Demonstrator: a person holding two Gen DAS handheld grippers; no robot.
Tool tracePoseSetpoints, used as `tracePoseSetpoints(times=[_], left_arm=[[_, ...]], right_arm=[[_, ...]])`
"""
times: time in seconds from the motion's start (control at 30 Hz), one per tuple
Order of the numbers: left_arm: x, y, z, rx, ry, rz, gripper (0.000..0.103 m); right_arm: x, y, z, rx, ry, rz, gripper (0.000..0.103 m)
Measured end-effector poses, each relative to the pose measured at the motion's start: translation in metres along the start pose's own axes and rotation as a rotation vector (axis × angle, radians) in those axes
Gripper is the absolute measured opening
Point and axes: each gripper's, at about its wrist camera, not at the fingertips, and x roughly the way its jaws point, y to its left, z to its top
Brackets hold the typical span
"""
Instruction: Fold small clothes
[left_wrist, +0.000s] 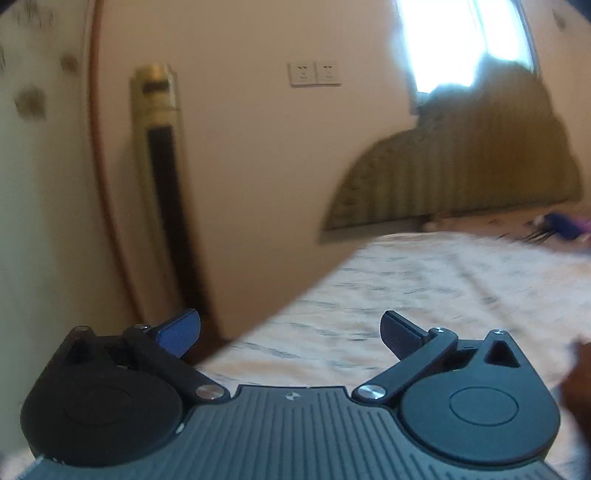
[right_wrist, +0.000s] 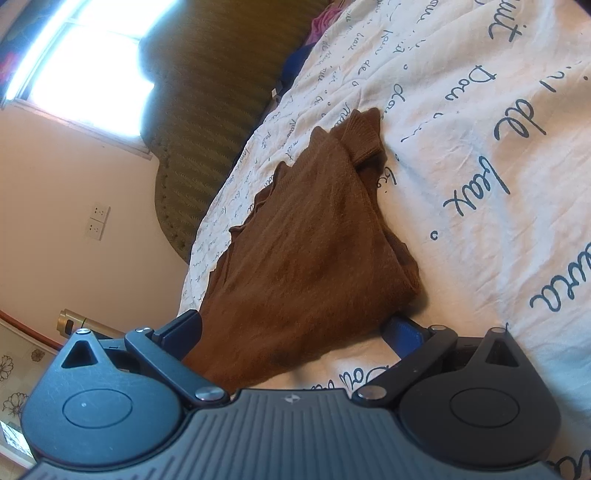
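- Left wrist view: the left hand-held gripper (left_wrist: 290, 334) is released, its jaws spread wide with nothing between them, above the near edge of the bed (left_wrist: 424, 295).
- The picture is blurred. Beyond the bed stand a padded headboard (left_wrist: 461, 166), a wall with two sockets (left_wrist: 314, 74), and a tall floor-standing unit (left_wrist: 162, 177).
- Blue and purple items (left_wrist: 565, 225) lie far off on the bed; what they are cannot be told.
- Right wrist view: the right hand-held gripper (right_wrist: 291, 334) has its jaws wide apart, astride the near end of a brown knitted garment (right_wrist: 306, 240), not clamping it.
- The garment lies partly folded on the script-printed bedsheet (right_wrist: 480, 147), a ribbed cuff (right_wrist: 364, 136) at its far end.
- No containers appear in either view.
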Motion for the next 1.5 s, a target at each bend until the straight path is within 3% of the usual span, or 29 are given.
tracePoseSetpoints(times=[0.03,0.07,0.13,0.17,0.23,0.27,0.37,0.47,0.57,0.67,0.77,0.87,0.97,1.07,1.2,1.23,1.3,1.33,1.37,1.5], left_arm=[[0.003,0.006,-0.005,-0.022,0.042,0.017,0.094],[0.003,0.018,-0.011,-0.132,0.109,-0.074,0.091],[0.003,0.031,-0.029,-0.472,0.249,-0.378,0.092],[0.001,0.026,-0.042,-0.617,0.304,-0.495,0.097],[-0.008,-0.001,-0.071,-0.835,0.393,-0.659,0.102],[-0.012,-0.019,-0.084,-0.893,0.449,-0.715,0.102],[-0.024,-0.073,-0.112,-0.915,0.618,-0.881,0.102],[-0.043,-0.109,-0.116,-0.806,0.626,-0.942,0.102],[-0.05,-0.128,-0.115,-0.746,0.643,-0.948,0.102],[-0.049,-0.14,-0.109,-0.762,0.641,-0.957,0.098],[-0.049,-0.158,-0.1,-0.643,0.648,-0.896,0.068],[-0.051,-0.17,-0.099,-0.599,0.639,-0.922,0.069],[-0.053,-0.171,-0.099,-0.631,0.583,-0.953,0.079],[-0.049,-0.172,-0.101,-0.676,0.562,-0.911,0.08],[-0.049,-0.182,-0.104,-0.604,0.565,-0.848,0.074],[-0.052,-0.185,-0.103,-0.563,0.549,-0.826,0.068],[-0.054,-0.191,-0.102,-0.486,0.551,-0.785,0.029],[-0.052,-0.192,-0.103,-0.468,0.562,-0.771,0.024],[-0.05,-0.191,-0.104,-0.466,0.569,-0.775,0.02],[-0.05,-0.186,-0.096,-0.449,0.572,-0.796,0.014]], right_arm=[[0.001,0.001,0.0,0.0,-0.002,-0.004,0.103],[0.001,0.001,0.0,0.002,-0.005,-0.007,0.103],[0.001,0.003,-0.001,0.011,-0.015,-0.019,0.103],[0.002,0.004,-0.001,0.015,-0.018,-0.025,0.103],[0.002,0.005,-0.002,0.022,-0.024,-0.036,0.103],[0.002,0.006,-0.002,0.026,-0.027,-0.038,0.103],[-0.001,0.008,-0.004,0.03,-0.026,-0.045,0.103],[-0.005,0.006,-0.004,0.027,-0.02,-0.045,0.103],[-0.008,0.002,-0.004,0.038,-0.022,-0.031,0.103],[-0.006,0.002,-0.004,0.038,-0.027,-0.034,0.103],[-0.005,0.004,-0.005,0.029,-0.042,-0.04,0.103],[-0.016,0.001,-0.006,0.072,-0.106,-0.007,0.103],[-0.03,-0.008,-0.004,0.108,-0.152,0.019,0.103],[-0.026,-0.014,-0.002,0.118,-0.133,-0.003,0.103],[-0.01,-0.003,0.0,0.068,-0.132,-0.012,0.102],[-0.006,-0.003,0.001,0.065,-0.139,0.011,0.098],[0.002,-0.007,0.003,0.089,-0.14,0.02,0.068],[0.007,-0.011,0.004,0.112,-0.13,0.013,0.026],[0.012,-0.017,0.005,0.136,-0.118,0.003,0.008],[0.019,-0.031,0.003,0.163,-0.148,0.014,0.007]])
